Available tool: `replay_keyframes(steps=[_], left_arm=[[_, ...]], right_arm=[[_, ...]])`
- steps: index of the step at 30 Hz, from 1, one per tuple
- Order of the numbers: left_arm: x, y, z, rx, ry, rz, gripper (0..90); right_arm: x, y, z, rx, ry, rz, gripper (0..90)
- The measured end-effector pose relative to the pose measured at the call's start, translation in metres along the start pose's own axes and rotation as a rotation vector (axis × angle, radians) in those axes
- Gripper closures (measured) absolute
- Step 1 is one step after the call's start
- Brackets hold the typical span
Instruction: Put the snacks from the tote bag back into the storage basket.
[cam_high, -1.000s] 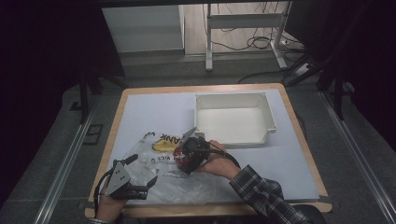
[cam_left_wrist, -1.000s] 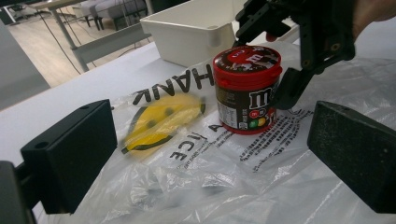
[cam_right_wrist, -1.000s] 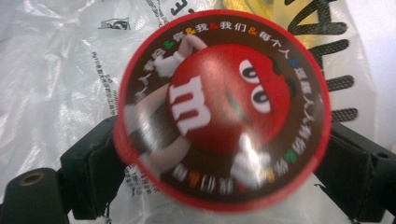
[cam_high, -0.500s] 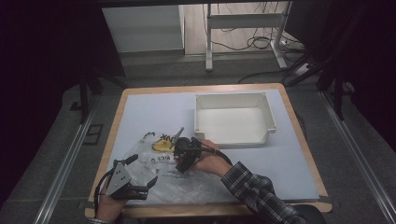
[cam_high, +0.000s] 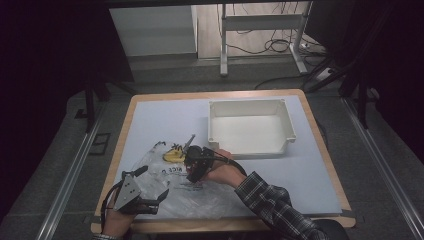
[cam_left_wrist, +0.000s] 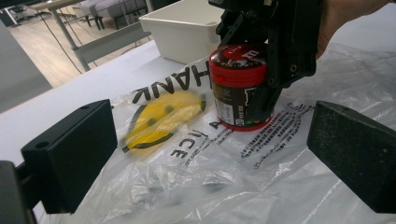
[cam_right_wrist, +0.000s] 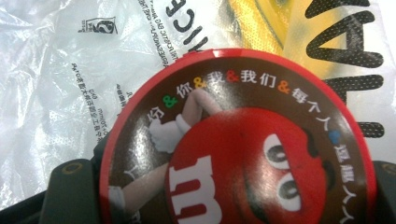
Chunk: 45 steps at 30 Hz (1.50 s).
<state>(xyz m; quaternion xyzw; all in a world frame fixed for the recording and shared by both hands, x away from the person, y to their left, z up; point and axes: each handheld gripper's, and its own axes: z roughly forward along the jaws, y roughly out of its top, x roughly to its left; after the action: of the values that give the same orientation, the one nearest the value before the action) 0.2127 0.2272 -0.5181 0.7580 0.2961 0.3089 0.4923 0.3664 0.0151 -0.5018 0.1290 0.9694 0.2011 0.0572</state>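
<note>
Red-lidded brown candy tub stands upright on the clear plastic bag with the yellow smiley print, toward the table's front-left corner. My right gripper just closed its jaws on the tub from above, one jaw on each side, lid between them. My left gripper sits at the front edge on the bag, jaws wide apart, holding nothing. White plastic bin sits toward the far right corner.

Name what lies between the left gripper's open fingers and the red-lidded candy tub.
In the left gripper view, only the clear plastic bag, with its yellow smiley print, lies between the left gripper and the candy tub.
</note>
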Motion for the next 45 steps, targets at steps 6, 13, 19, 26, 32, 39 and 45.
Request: replay_keyframes(steps=[6, 13, 19, 26, 32, 39, 45], left_arm=[[0.000, 0.000, 0.000, 0.003, 0.003, 0.005, 1.5], [0.000, 0.000, -0.001, -0.004, 0.002, -0.001, 1.5], [0.001, 0.000, -0.001, -0.008, 0.002, -0.005, 1.5], [0.001, 0.000, -0.001, -0.013, 0.003, -0.013, 1.4], [0.001, 0.000, -0.002, -0.012, 0.005, -0.009, 1.4], [0.001, 0.000, -0.001, -0.007, 0.005, -0.004, 1.4], [0.001, 0.000, -0.001, -0.005, 0.006, 0.002, 1.4]], right_arm=[[-0.003, -0.001, -0.002, -0.015, 0.017, 0.001, 25.5], [-0.002, -0.001, -0.016, -0.050, 0.021, -0.013, 25.5], [0.001, -0.004, -0.027, -0.072, 0.032, -0.031, 25.6], [0.006, -0.004, -0.039, -0.086, 0.035, -0.066, 25.6], [0.008, -0.007, -0.046, -0.084, 0.036, -0.078, 25.6], [0.001, -0.014, -0.056, -0.089, 0.025, -0.061, 25.6], [-0.001, -0.020, -0.063, -0.087, 0.033, -0.061, 25.6]])
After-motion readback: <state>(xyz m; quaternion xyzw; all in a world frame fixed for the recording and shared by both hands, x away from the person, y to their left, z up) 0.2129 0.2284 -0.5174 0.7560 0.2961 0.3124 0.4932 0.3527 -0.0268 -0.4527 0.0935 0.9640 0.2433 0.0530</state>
